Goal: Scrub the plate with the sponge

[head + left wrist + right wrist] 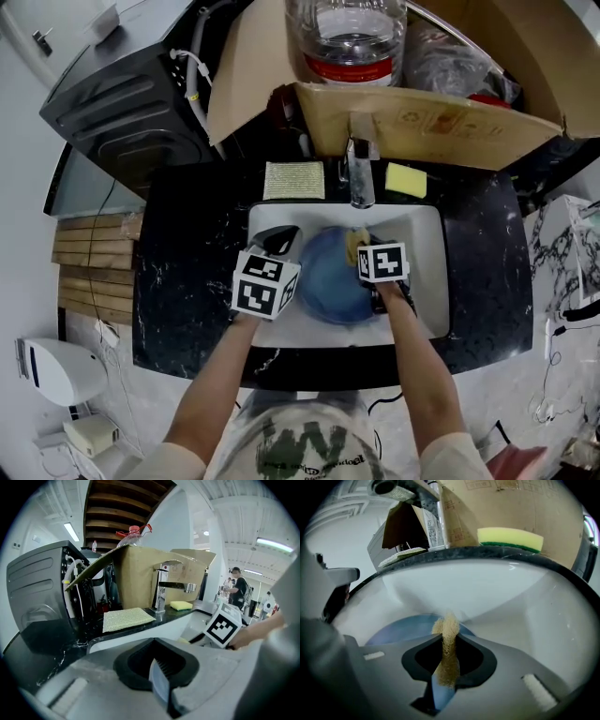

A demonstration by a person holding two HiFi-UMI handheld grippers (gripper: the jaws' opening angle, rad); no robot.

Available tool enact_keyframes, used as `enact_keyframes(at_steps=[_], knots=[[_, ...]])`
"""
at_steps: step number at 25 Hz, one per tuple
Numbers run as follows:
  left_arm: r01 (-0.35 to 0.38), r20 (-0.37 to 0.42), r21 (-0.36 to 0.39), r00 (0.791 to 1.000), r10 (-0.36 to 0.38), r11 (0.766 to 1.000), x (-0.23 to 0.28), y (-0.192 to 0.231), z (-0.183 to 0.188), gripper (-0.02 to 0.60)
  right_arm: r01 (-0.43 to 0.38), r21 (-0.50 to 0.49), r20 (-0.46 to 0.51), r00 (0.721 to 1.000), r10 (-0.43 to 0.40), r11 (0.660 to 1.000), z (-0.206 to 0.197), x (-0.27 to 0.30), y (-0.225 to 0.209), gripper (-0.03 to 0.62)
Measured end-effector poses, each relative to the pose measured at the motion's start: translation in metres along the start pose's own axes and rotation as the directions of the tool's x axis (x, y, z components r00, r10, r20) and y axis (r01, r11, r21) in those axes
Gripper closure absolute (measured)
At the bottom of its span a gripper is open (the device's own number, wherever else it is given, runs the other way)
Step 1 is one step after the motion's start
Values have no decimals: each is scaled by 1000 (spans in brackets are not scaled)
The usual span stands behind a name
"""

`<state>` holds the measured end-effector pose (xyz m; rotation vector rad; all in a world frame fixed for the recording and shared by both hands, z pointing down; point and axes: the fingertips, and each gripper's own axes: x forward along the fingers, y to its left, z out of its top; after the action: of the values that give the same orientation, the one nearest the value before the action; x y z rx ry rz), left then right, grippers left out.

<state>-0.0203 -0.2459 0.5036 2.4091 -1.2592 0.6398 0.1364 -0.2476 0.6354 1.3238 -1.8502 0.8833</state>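
In the sink [429,230]: a blue plate [328,286] lies in the white basin, below the tap [361,183].
Left claw [161,679]: shut tight on the plate's left rim, a thin pale edge pinched between the jaws.
Right claw [447,665]: shut on a tan sponge [449,627], squeezed thin, over the plate's far part.
Counter [187,272]: a yellow-green sponge [405,179] and a scouring cloth [293,180] lie either side of the tap.

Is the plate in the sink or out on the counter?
In the sink: the head view shows the blue plate lying inside the white sink basin, just below the faucet.
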Motion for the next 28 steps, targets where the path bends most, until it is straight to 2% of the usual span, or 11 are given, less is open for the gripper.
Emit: enact_keyframes(at_steps=[16, 23, 28], knots=[[11, 8, -1, 1000, -11, 1000, -3, -5, 2, 581, 115, -16, -44, 992, -116, 993, -17, -29, -37, 524], [5, 12, -1, 1000, -5, 1000, -8, -4, 1, 581, 99, -16, -37, 994, -100, 995, -16, -32, -33, 524], [-3, 15, -5, 1000, 4, 1000, -12, -1, 1, 581, 36, -27, 4, 999, -36, 999, -3, -39, -14, 525]])
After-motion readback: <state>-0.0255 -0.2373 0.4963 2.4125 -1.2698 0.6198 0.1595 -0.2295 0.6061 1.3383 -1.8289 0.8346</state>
